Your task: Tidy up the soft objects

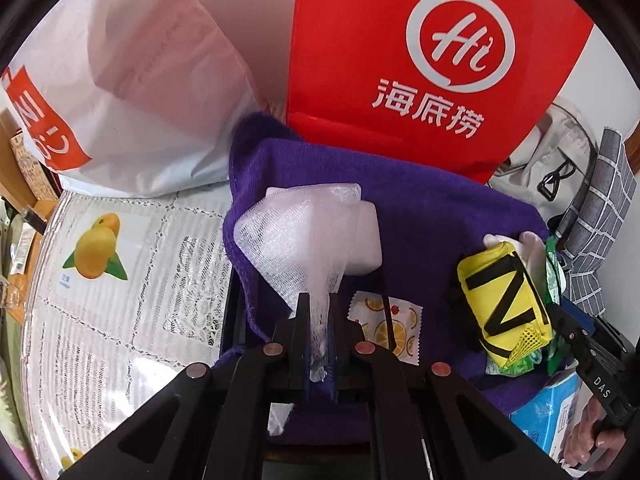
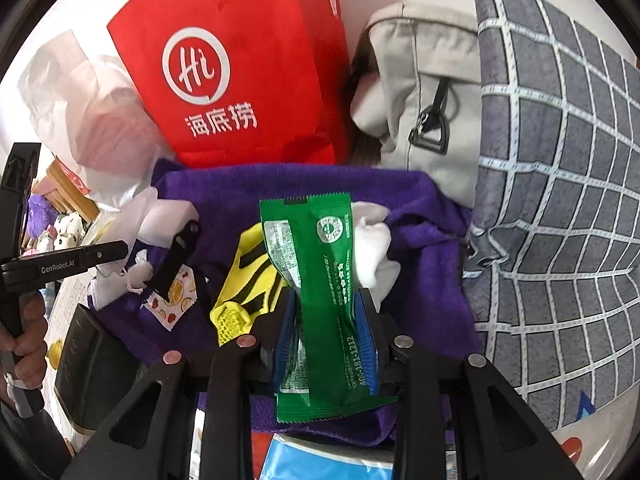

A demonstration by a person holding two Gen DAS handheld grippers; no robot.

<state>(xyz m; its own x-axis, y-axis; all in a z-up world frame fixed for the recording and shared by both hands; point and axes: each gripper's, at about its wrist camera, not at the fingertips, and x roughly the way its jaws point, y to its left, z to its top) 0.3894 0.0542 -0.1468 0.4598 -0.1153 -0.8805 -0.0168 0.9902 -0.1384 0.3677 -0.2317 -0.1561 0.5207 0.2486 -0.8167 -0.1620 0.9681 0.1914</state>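
Note:
My left gripper [image 1: 316, 308] is shut on the neck of a white mesh net bag [image 1: 296, 236] with a white block inside, which hangs over a purple towel [image 1: 440, 220]. On the towel lie a yellow pouch [image 1: 504, 300] with black stripes and an orange-print sachet [image 1: 394, 328]. My right gripper [image 2: 326, 300] is shut on a green packet [image 2: 320, 264], blue pads pressing its sides, above the yellow pouch [image 2: 248, 276] and a white cloth bundle [image 2: 376, 248]. In the right wrist view, the left gripper's finger [image 2: 176, 256] shows over the sachet [image 2: 176, 300].
A red paper bag [image 1: 400, 60] and a white plastic bag [image 1: 140, 80] stand behind the towel. A beige bag [image 2: 424, 100] and a grey checked cloth [image 2: 560, 200] crowd the right. A lace tablecloth [image 1: 120, 320] lies left. A blue tissue pack [image 1: 552, 412] sits near a person's hand [image 1: 592, 432].

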